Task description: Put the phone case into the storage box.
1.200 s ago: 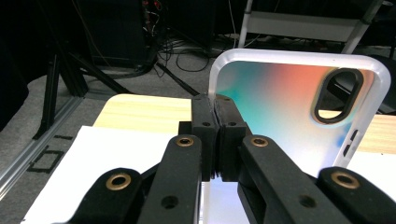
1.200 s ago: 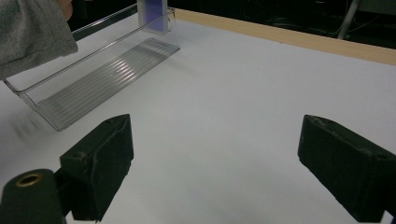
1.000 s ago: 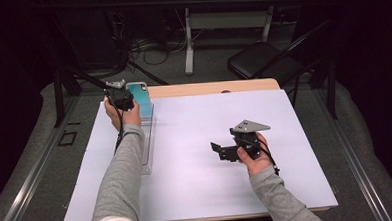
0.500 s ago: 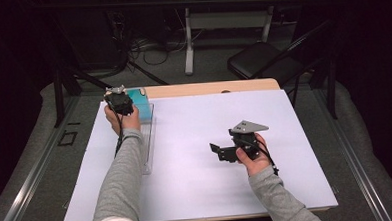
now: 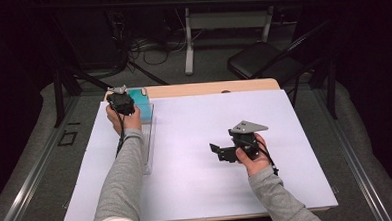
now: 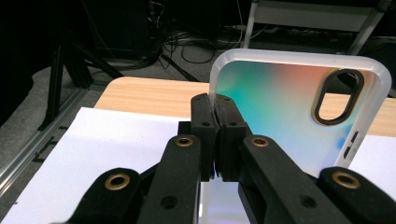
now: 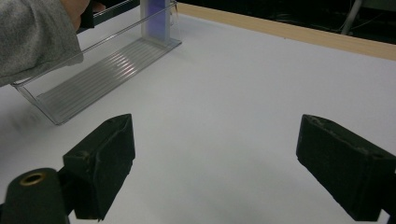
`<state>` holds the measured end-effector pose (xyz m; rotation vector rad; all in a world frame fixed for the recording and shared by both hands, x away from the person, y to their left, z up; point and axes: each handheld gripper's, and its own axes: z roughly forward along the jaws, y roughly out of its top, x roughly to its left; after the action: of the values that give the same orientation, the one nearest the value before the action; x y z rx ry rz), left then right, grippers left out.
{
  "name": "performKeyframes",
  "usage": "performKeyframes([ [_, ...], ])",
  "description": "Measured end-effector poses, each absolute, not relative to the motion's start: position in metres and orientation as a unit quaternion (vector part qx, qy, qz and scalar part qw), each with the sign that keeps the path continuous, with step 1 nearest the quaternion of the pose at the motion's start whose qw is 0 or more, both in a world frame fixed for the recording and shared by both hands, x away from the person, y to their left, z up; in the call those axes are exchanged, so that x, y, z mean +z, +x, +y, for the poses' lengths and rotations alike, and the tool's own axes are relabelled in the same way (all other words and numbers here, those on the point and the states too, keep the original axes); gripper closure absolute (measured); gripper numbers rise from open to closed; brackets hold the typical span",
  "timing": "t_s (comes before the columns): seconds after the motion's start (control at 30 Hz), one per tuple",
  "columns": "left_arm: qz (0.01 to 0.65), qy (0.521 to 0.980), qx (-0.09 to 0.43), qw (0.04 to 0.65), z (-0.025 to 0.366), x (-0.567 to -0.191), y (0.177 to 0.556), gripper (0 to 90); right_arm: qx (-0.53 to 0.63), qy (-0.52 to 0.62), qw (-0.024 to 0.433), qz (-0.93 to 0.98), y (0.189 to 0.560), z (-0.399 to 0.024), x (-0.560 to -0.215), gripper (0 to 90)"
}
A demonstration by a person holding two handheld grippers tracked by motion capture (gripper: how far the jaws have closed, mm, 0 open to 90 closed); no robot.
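Moved since earlier: left gripper [image 5: 120, 101] nudged a bit toward the table's far edge, phone case along with it; right one didn't budge.
Left gripper: jaws pinched tight on the edge of the phone case [image 6: 289, 107].
Phone case: upright, teal-to-orange gradient, held at the far end of the clear plastic tray [image 5: 148, 137].
Right gripper [image 7: 215, 172]: jaws wide apart, nothing between them, low over the white sheet [image 5: 194, 125].
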<state>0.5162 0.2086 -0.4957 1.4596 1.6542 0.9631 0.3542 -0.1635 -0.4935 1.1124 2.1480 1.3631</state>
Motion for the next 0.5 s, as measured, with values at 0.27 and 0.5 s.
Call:
performKeyframes([
  [0.27,0.639,0.568,0.374,0.359,0.2068,-0.497,0.5168,86.8,0.481,0.394,0.181,0.762,0.3543,-0.1637,-0.4938,11.4],
  [0.5,0.636,0.57,0.372,0.362,0.2063,-0.4967,0.5167,86.3,0.481,0.393,0.181,0.763,0.3545,-0.1632,-0.4942,11.4],
])
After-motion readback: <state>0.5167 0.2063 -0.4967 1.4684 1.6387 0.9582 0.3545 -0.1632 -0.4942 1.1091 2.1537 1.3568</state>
